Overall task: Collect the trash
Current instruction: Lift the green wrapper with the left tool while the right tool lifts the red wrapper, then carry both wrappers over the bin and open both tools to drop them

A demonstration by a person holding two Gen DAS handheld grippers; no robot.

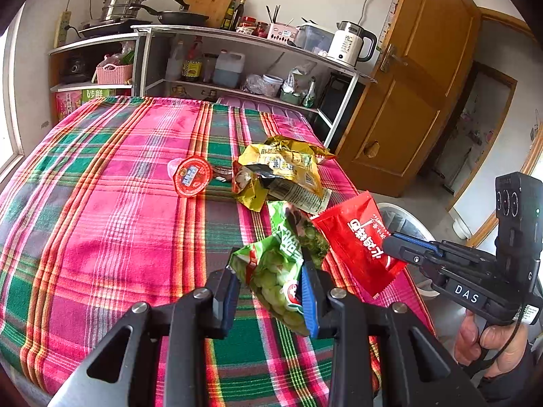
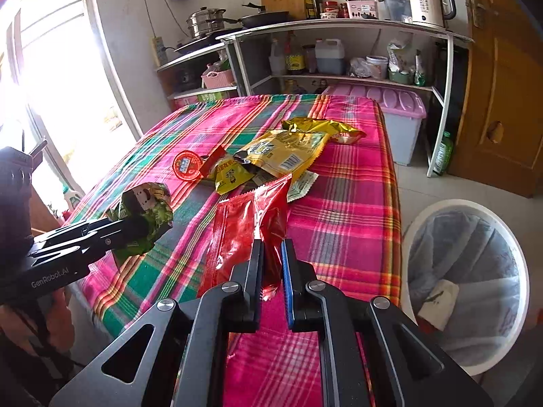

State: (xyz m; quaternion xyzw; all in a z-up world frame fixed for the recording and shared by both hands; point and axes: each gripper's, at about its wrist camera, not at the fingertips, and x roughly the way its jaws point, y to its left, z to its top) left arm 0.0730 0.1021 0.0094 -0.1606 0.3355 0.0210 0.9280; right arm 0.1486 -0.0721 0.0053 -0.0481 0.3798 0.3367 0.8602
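My left gripper [image 1: 269,291] is shut on a green snack wrapper [image 1: 281,264] and holds it above the plaid tablecloth [image 1: 101,203]; the wrapper also shows in the right wrist view [image 2: 146,217]. My right gripper [image 2: 271,268] is shut on a red snack packet [image 2: 251,224], lifted over the table's right side; the packet also shows in the left wrist view [image 1: 359,240]. Yellow wrappers [image 1: 285,169] and a red-lidded jelly cup [image 1: 191,176] lie on the table. A white trash bin [image 2: 468,285] with a liner stands on the floor to the right.
A metal shelf [image 2: 339,34] with pots, bottles and a kettle [image 2: 429,0] stands behind the table. A pink-lidded storage box [image 2: 400,108] sits beside it. A wooden door [image 1: 417,78] is at the right, a window [image 2: 51,84] at the left.
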